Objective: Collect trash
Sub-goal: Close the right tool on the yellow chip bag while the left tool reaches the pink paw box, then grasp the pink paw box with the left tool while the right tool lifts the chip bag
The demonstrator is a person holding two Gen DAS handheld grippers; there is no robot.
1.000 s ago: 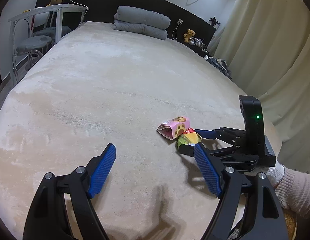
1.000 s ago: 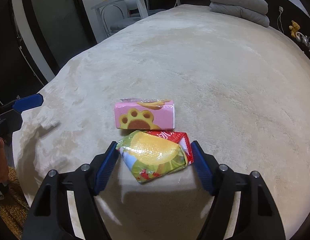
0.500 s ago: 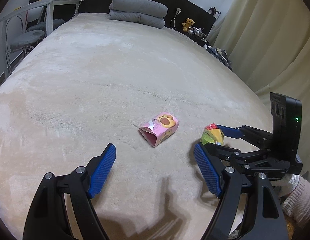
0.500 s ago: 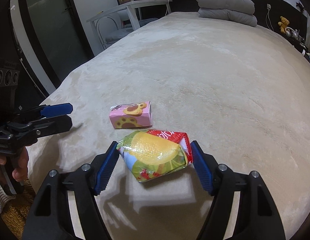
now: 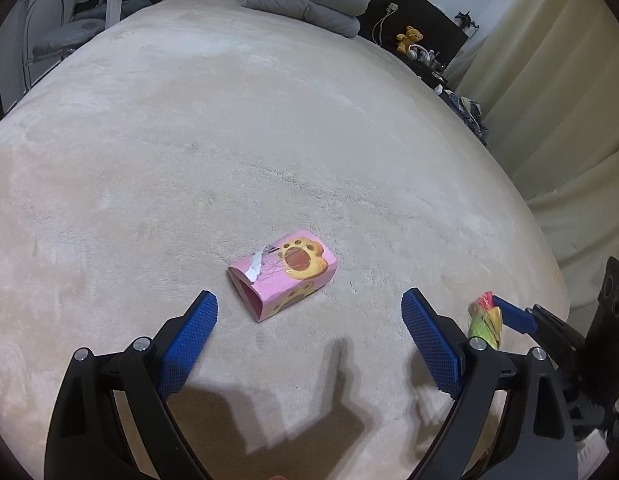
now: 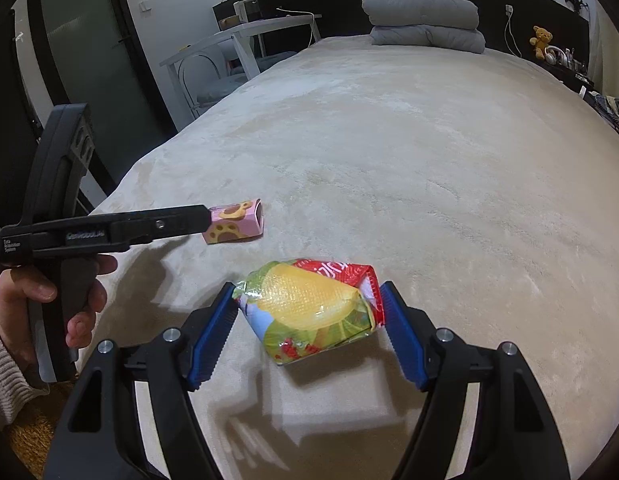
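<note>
My right gripper [image 6: 309,320] squeezes the crinkly snack bag [image 6: 313,312] between its blue fingers; my left gripper [image 5: 309,332] is wide open with nothing in it; the pink paw box [image 5: 283,280] lies on the bed [image 5: 269,120] just ahead of it.

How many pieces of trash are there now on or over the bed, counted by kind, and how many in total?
Pink paw-print box: 1, lying on the bed, between the open fingers of the left gripper but not gripped.
Crumpled snack bag: 1, clamped in the right gripper.
Total: 2
</note>
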